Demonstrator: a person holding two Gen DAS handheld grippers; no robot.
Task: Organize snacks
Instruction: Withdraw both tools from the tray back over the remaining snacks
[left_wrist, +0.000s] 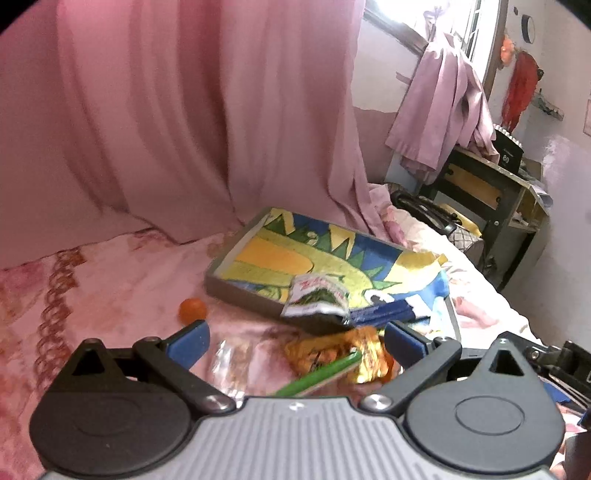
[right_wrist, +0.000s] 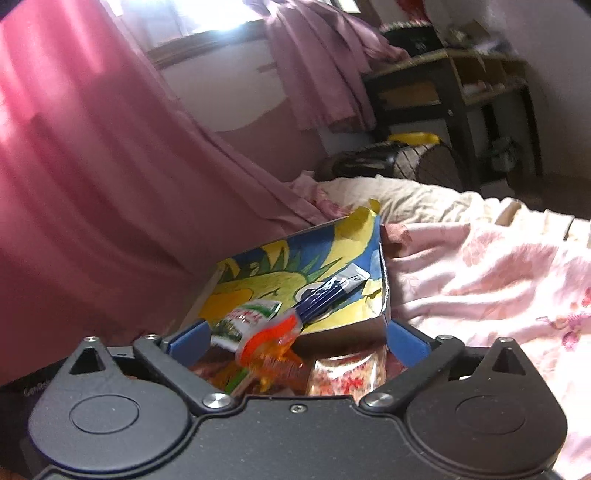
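Above bed (left_wrist: 110, 266), both grippers, left (left_wrist: 295, 341) & right (right_wrist: 297, 341), tilted down, jaws spread, holding nothing.

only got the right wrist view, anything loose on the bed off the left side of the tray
Observer: Yes. A small orange ball lies on the pink bedsheet, just off the near left corner of the tray and not touching it.
Operator: ok, anything held on that side
Observer: No. The left gripper is open with nothing pinched. A crumpled gold wrapper lies on the sheet beyond its fingers.
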